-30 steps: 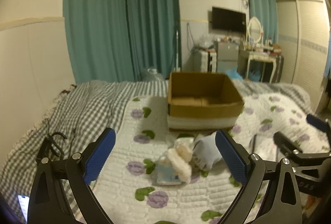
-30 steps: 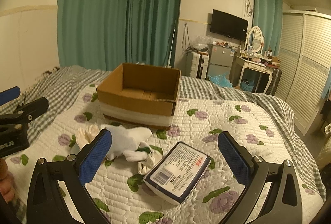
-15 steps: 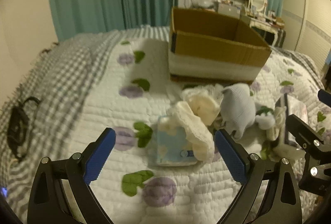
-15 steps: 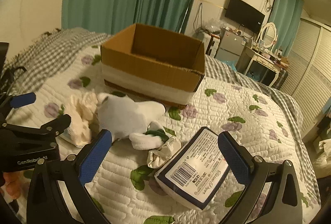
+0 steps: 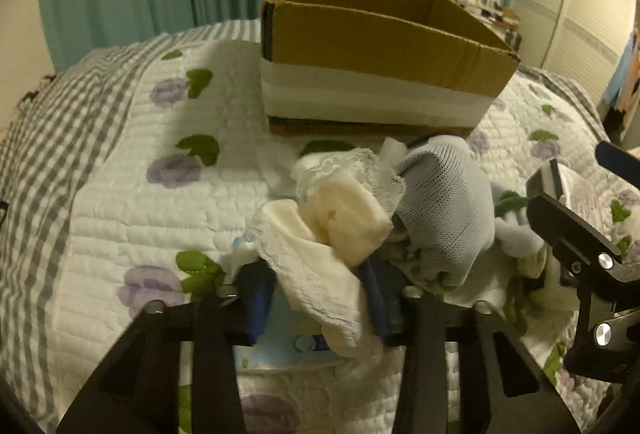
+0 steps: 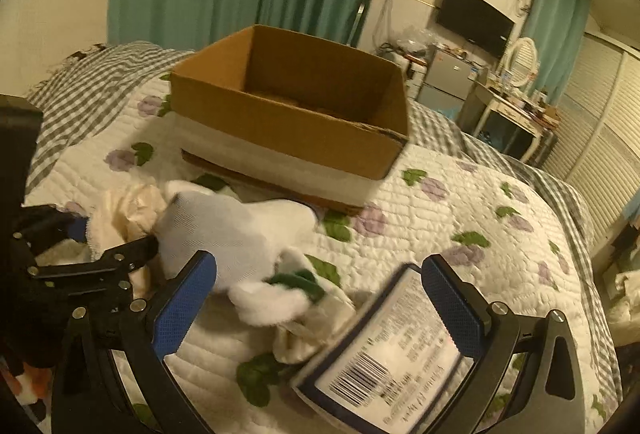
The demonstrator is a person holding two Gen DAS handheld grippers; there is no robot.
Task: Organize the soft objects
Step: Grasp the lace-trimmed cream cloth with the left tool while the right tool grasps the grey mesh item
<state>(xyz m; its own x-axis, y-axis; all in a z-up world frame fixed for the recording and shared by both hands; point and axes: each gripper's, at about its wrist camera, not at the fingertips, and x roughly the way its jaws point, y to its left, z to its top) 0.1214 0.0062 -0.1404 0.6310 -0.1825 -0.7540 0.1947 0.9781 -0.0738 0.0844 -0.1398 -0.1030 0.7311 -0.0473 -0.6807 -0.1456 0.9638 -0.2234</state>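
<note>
On flower-print quilted bedspread [image 5: 120,201], left gripper [image 5: 316,298], wide a second ago, now closing, pinching cream lace-trimmed cloth [image 5: 320,274] over pale blue packet [image 5: 280,350]. Open brown cardboard box [image 5: 380,45] at 12 o'clock, looming nearer. Right gripper [image 6: 320,302] staying spread over dark-bordered white packet [image 6: 392,366].

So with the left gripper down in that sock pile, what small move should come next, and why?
Probably lift. The left gripper has its jaws shut on the cream sock and the light blue pack under it, near the grey sock. The box stands open just behind the pile, so raising the catch clear of the quilt comes first. The right gripper is open.
</note>
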